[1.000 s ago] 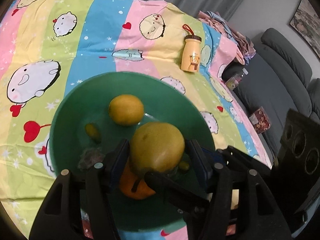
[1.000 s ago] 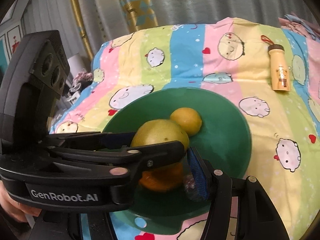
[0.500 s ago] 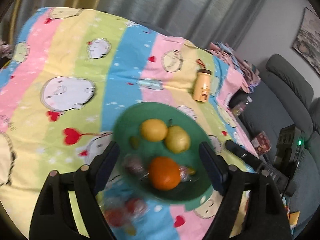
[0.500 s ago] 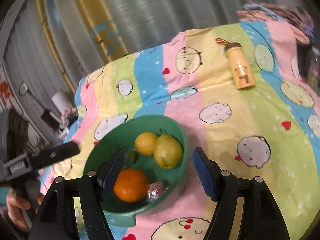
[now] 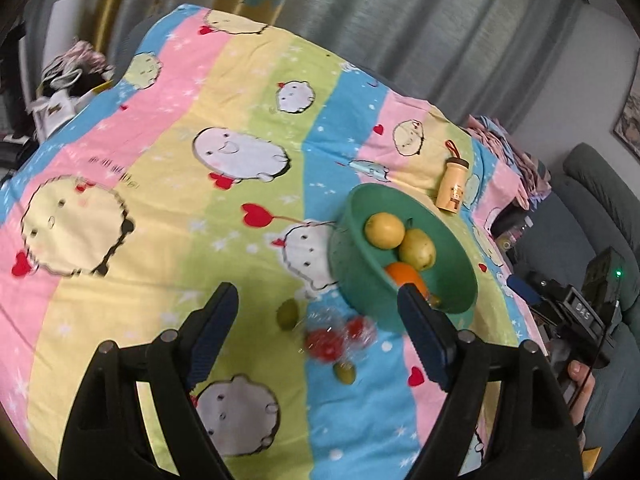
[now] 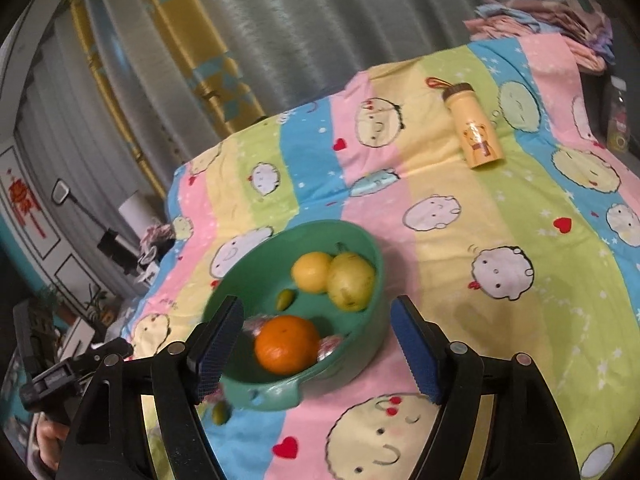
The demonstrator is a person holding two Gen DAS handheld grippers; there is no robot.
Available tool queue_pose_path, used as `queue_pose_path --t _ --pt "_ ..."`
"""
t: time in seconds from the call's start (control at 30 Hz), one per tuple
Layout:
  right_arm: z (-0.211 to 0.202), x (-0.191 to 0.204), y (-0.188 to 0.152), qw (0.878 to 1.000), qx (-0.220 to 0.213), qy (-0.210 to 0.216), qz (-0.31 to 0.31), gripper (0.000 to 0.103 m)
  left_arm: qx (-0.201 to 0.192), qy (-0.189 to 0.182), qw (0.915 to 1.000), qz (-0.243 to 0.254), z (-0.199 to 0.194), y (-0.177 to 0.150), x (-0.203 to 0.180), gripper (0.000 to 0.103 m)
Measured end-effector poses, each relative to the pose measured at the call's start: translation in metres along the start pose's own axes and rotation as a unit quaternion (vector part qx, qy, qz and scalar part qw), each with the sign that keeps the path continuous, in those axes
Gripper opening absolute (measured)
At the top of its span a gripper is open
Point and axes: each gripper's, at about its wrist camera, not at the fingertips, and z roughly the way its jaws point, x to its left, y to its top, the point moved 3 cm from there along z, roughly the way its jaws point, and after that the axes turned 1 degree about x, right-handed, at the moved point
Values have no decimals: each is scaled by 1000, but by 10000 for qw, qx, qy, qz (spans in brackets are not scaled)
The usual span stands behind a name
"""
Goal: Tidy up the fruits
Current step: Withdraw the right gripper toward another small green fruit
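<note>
A green bowl [image 6: 360, 240] sits on a bed covered with a striped cartoon sheet [image 5: 168, 184]. Inside it lie an orange [image 6: 287, 344], a lemon [image 6: 312, 271] and a pear [image 6: 352, 280], the last two touching, plus a small green fruit [image 6: 286, 299] and wrapped red pieces that are too blurred to name.

Both grippers hang in the air with nothing in them. The left gripper [image 5: 316, 332] has its jaws spread wide; they have just been opening and nothing lies between them. The right gripper [image 6: 316, 344] has also just been opening, and its jaws frame the near side of the bowl without pressing on it.

Still loose on the sheet, just in front of the bowl, are two small green fruits [image 5: 288, 314] and a crinkly clear packet of red fruit [image 5: 336, 336]. A yellow bottle [image 5: 454, 186] lies on its side beyond the bowl.

The risks, as I judge them: the small fruits are round and could roll on the soft bedding if a finger nudges them. The packet looks slippery and may slide out of a pinch. Leaning on the bowl's rim could tip it on the soft surface and spill what is already in it.
</note>
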Motion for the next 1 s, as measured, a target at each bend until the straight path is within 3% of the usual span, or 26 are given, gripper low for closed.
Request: queue_pose_path --t 0.13,0.2,0.3,0.4,0.5,0.63,1.0 --pt "-7 20 -15 9993 93 192 -303 77 34 177 9998 -34 2 -11 16 82" --pt "-9 35 -28 9972 257 529 -469 77 -37 368 9993 -21 3 -13 25 82" --pt "-4 58 -50 9868 698 1291 -686 77 -40 603 9982 39 6 -16 34 82" --pt "9 85 -70 9756 1044 1523 -1186 76 49 609 9981 107 11 -19 38 82" --pt "28 103 -90 9669 1376 1414 -1615 74 113 669 9976 153 14 -21 42 82" --pt "56 110 -115 9579 1817 1111 -1924 53 200 677 9973 178 20 -23 45 82" --pt "95 108 -123 9538 2091 421 -2115 32 257 634 9974 209 22 -24 41 82"
